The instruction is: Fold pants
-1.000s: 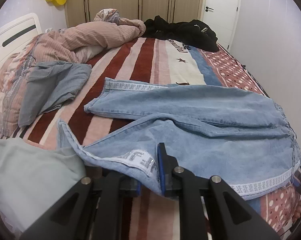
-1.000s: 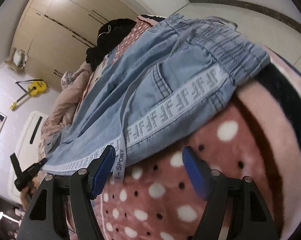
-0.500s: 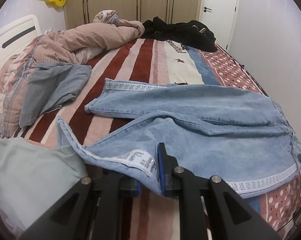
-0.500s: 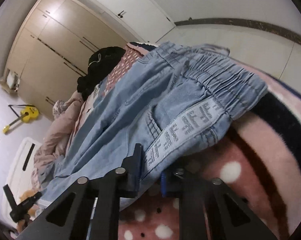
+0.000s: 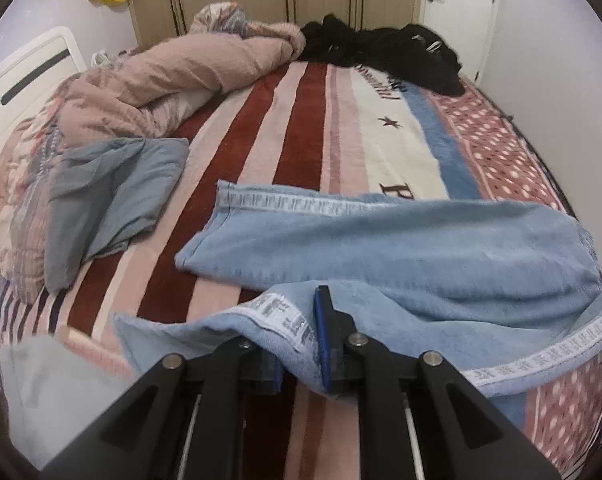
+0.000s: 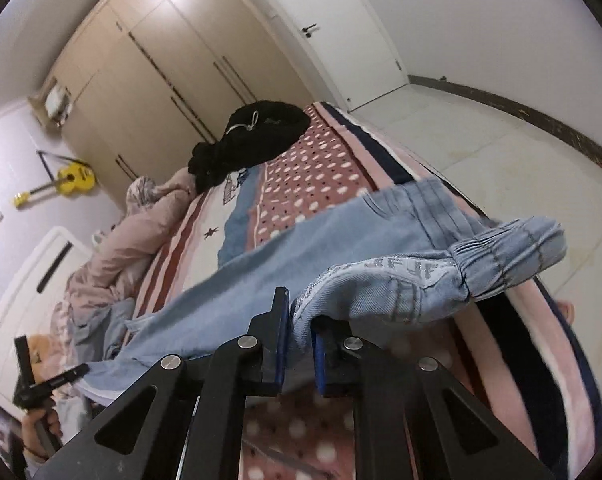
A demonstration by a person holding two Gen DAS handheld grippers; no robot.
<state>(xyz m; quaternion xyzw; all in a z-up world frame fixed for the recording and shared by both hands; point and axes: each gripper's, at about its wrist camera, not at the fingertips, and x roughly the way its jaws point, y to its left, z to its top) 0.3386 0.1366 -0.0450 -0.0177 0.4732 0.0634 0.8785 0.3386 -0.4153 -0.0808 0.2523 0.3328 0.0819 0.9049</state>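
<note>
Light blue denim pants (image 5: 401,248) with a white lettered side stripe lie across the striped blanket (image 5: 301,128) on the bed. My left gripper (image 5: 301,344) is shut on the hem of the near leg, lifting it off the blanket. The far leg rests flat behind it. In the right wrist view my right gripper (image 6: 299,336) is shut on the pants (image 6: 341,248) near the elastic waistband (image 6: 509,256), which hangs raised above the bed's edge. The left gripper (image 6: 75,372) shows small at the lower left, held by a hand.
A grey-blue garment (image 5: 109,200) and a pink quilt (image 5: 173,76) lie at the left, black clothes (image 5: 393,56) at the far end. A pale green cloth (image 5: 57,392) sits near left. Wardrobe, white door (image 6: 341,32) and bare floor (image 6: 501,152) lie beyond the bed.
The right gripper closed on the waist side of the pants and lifted it. The left gripper raised the leg hem and carried it forward over the blanket.
</note>
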